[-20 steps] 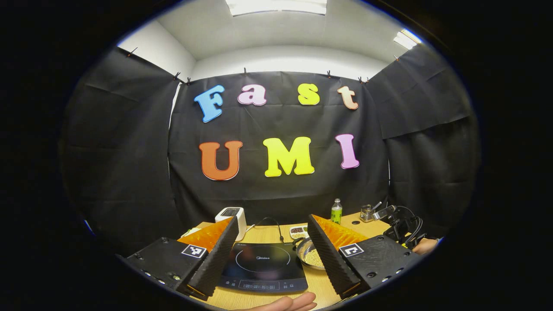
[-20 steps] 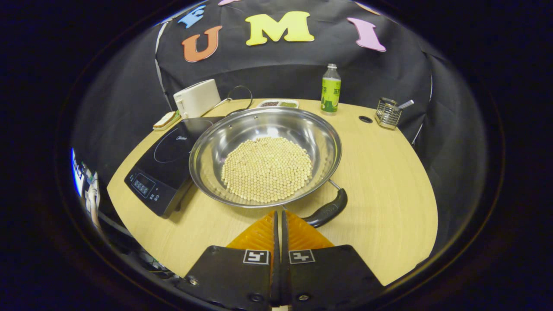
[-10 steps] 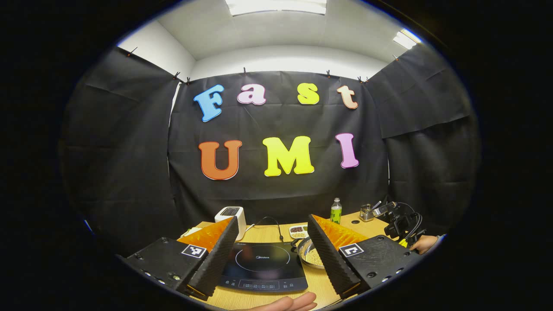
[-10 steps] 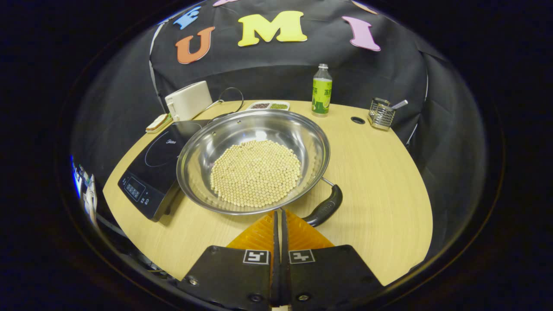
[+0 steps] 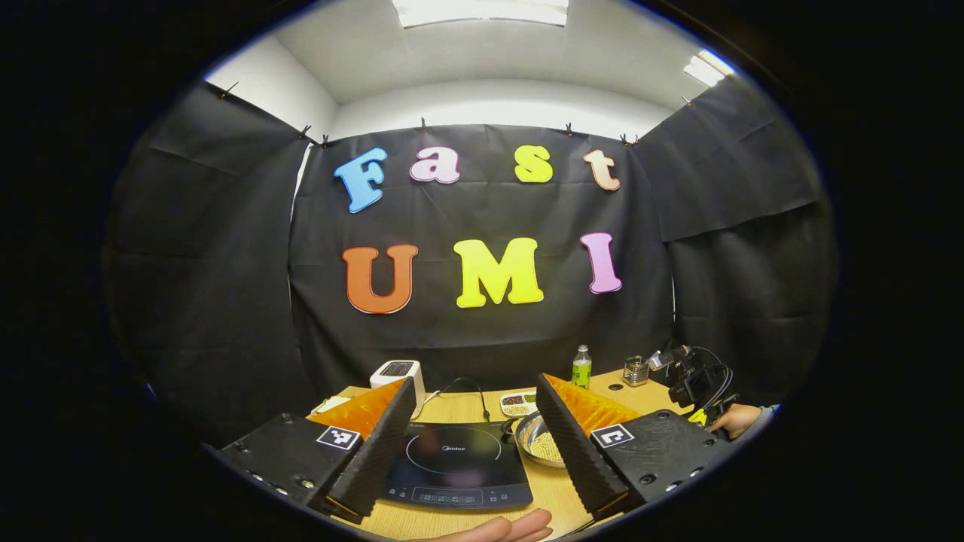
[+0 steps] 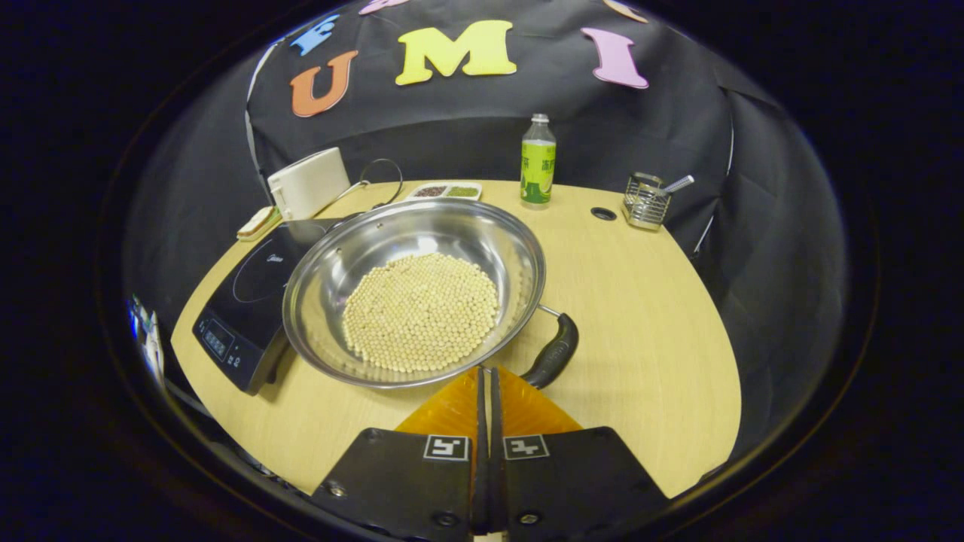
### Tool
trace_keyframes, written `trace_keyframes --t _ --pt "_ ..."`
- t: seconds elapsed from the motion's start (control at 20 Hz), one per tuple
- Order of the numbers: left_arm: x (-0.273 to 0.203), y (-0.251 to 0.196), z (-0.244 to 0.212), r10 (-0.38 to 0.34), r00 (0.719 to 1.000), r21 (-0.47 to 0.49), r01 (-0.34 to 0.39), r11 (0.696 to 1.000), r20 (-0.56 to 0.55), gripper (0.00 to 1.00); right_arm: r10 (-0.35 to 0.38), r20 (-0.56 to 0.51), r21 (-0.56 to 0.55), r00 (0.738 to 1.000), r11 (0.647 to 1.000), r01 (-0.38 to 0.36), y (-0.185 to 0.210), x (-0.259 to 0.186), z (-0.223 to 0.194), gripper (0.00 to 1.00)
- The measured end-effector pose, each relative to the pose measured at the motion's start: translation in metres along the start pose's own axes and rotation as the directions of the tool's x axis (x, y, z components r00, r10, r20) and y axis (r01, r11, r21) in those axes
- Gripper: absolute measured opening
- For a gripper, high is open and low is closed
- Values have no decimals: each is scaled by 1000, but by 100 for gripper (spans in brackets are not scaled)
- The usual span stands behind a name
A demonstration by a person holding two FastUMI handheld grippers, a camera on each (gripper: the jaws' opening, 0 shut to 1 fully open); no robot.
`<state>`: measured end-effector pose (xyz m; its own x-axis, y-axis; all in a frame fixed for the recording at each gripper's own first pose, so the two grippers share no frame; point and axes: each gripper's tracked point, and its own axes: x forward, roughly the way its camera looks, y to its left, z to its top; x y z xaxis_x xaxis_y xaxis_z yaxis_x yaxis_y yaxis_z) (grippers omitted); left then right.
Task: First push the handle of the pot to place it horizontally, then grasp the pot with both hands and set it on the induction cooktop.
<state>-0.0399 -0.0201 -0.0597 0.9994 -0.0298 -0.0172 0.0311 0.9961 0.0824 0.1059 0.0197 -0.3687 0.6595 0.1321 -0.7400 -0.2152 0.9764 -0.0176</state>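
Wooden table [image 6: 648,316] under pot [image 6: 413,290], cooktop [image 6: 241,301].

walls: black cloth [image 5: 226,301] | ceiling: white, lit panels [image 5: 482,9] | table: light wood [image 6: 648,301]

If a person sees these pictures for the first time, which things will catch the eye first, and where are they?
The eye goes first to the shiny steel pot in the middle of the wooden table, its bottom covered with pale round beans and its dark handle pointing toward the shut right gripper. To its left lies the black induction cooktop, and the open left gripper hangs in front of that cooktop.
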Motion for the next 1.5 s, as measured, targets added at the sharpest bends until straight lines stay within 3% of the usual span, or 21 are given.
trace_keyframes --t 1.0,1.3,1.5 --pt "24 -5 -23 -3 1000 0 3 1000 -19 95 -53 19 75 998 996 52 -52 36 32 4" --pt "52 -12 -45 -8 997 -11 7 1000 -75 95 -25 34 115 999 993 21 -63 48 48 4" --pt "79 -19 -73 -23 986 -57 14 998 -165 96 -27 46 66 999 998 24 -71 60 60 4"
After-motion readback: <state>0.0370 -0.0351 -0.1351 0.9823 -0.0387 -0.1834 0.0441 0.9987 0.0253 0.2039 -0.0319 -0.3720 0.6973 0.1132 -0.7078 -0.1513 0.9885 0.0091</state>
